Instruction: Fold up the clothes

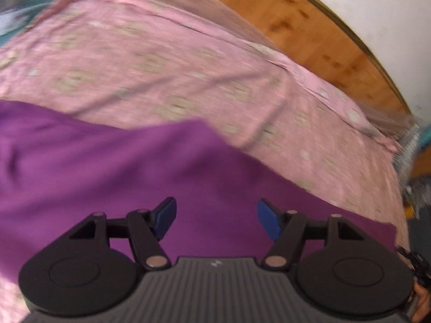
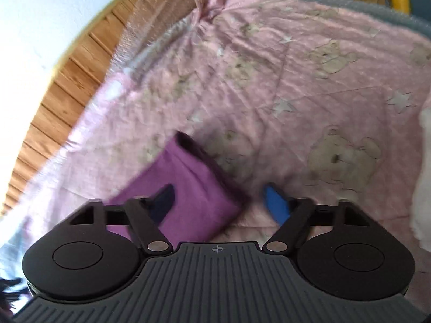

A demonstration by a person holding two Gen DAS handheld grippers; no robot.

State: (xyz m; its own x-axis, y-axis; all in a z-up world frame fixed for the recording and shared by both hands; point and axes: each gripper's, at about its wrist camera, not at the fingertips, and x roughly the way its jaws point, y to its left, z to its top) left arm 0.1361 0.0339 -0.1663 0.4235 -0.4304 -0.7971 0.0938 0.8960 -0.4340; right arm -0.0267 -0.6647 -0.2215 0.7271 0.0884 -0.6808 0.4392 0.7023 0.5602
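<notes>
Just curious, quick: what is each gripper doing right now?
Left gripper: open, empty, over the purple garment.
Right gripper: open, holding nothing.

The purple garment (image 1: 134, 167) is smooth matt cloth, the pink sheet (image 2: 282, 80) under it a crumpled, printed cotton-like fabric, the headboard (image 2: 54, 102) knotty varnished wood planks, and the gripper (image 1: 216, 219) matt black plastic with ribbed base and blue pads (image 1: 269, 222).

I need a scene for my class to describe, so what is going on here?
A person holding a gripper in each hand is folding a purple garment on a pink sheet printed with bears. The left gripper hangs over the garment, jaws open and empty. The right gripper has its jaws apart around a folded end, not clamping it.
</notes>
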